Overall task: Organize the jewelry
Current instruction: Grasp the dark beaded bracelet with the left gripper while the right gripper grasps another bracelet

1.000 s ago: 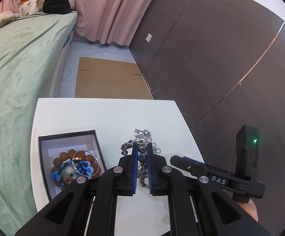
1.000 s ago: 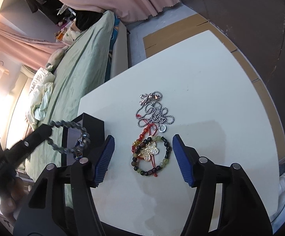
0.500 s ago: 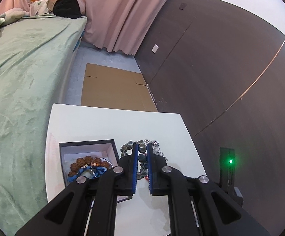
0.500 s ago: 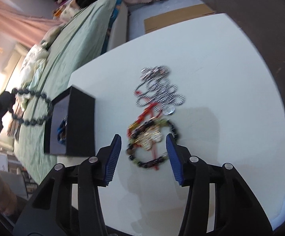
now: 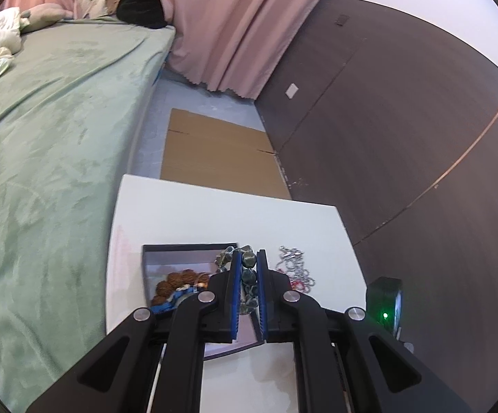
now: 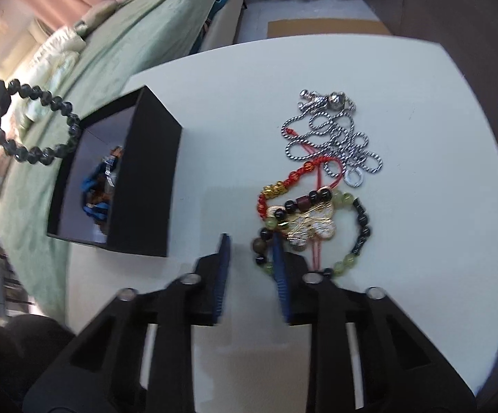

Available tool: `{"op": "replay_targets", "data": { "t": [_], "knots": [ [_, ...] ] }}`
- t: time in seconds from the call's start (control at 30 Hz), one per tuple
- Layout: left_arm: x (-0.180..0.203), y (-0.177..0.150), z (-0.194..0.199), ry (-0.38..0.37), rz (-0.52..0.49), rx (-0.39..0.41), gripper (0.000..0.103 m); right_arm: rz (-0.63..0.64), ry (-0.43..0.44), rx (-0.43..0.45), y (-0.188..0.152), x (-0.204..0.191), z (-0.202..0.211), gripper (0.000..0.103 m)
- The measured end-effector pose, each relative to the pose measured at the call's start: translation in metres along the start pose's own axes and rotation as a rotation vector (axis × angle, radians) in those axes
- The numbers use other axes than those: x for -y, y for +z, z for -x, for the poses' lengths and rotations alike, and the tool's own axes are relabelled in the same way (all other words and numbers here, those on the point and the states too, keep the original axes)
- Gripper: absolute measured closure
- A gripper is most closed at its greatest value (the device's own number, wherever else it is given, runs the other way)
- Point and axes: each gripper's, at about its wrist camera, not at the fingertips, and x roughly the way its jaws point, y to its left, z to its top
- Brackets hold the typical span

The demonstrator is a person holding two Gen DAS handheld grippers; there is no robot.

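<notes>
Jewelry is split: brown beads lie in the black box, while a chain and mixed bracelet crowd the table beside it. Left gripper clamps a dark bracelet above the box; right gripper is closing on the mixed bracelet's edge.

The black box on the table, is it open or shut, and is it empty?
Open and not empty. The black box has no lid on, and a blue and brown bracelet lies inside.
</notes>
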Motion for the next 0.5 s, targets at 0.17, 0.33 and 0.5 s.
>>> {"op": "replay_targets", "data": {
  "t": [0.17, 0.33, 0.5],
  "knots": [
    [-0.012, 0.0, -0.003, 0.061, 0.03, -0.009, 0.084, -0.062, 0.044, 0.022, 0.001, 0.016, 0.009, 0.093],
    [-0.016, -0.001, 0.005, 0.07, 0.039, 0.033, 0.053, -0.106, 0.147, 0.106, 0.004, 0.022, 0.037, 0.093],
    [-0.026, -0.008, 0.008, 0.073, 0.07, 0.024, 0.028, -0.139, 0.294, 0.201, 0.015, 0.021, 0.063, 0.093]
  ]
}}
